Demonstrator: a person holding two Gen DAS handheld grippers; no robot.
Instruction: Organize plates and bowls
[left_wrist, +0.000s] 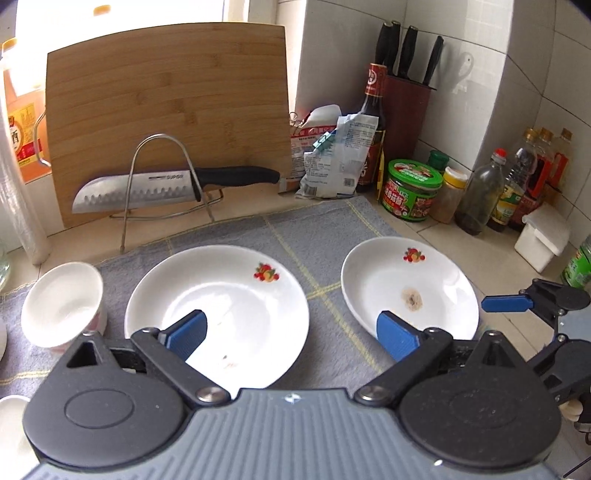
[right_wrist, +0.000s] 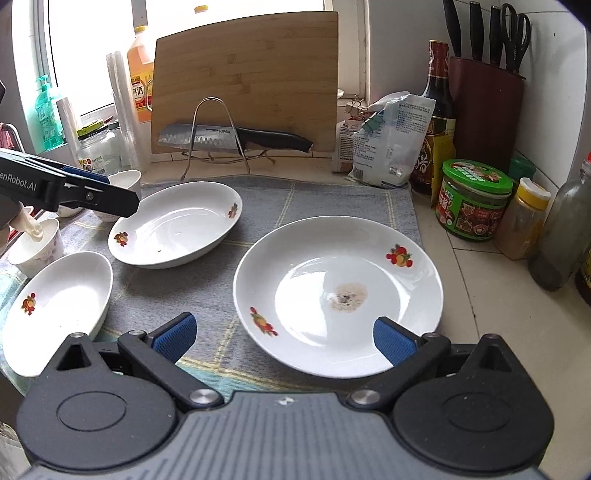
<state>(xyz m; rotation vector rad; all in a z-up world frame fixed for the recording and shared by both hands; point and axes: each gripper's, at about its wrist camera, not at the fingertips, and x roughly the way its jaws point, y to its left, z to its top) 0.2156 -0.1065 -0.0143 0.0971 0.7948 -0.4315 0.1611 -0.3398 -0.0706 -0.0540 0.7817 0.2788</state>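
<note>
- Your left tool (left_wrist: 291, 334) hangs with its jaws spread wide and nothing between the blue pads; the middle plate (left_wrist: 218, 314) lies on the grey cloth (left_wrist: 295, 229) below it.
- Your right tool (right_wrist: 284, 338) is likewise wide open and empty, poised over the near rim of the stained plate (right_wrist: 338, 295).
- That stained plate sits at the cloth's right side, white with fruit prints on the rim and a brownish dried smear in its centre.
- The middle plate is white with the same fruit print; it holds only a few small specks.
- A third plate (right_wrist: 55, 310) lies at the cloth's left front, apparently clean apart from tiny specks.
- A small white bowl (left_wrist: 62, 306) stands tilted just left of the middle plate; it looks empty.
- In the right wrist view, a patterned cup (right_wrist: 37, 251) sits beyond the third plate, with a white-gloved finger over it.
- Behind the cloth, a wire rack (left_wrist: 162, 184) on the tabletop (left_wrist: 461, 236) carries a knife (left_wrist: 155, 188) in front of the upright cutting board (left_wrist: 166, 103).
- The dark red knife block (right_wrist: 484, 110) holds black-handled knives and scissors.
</note>
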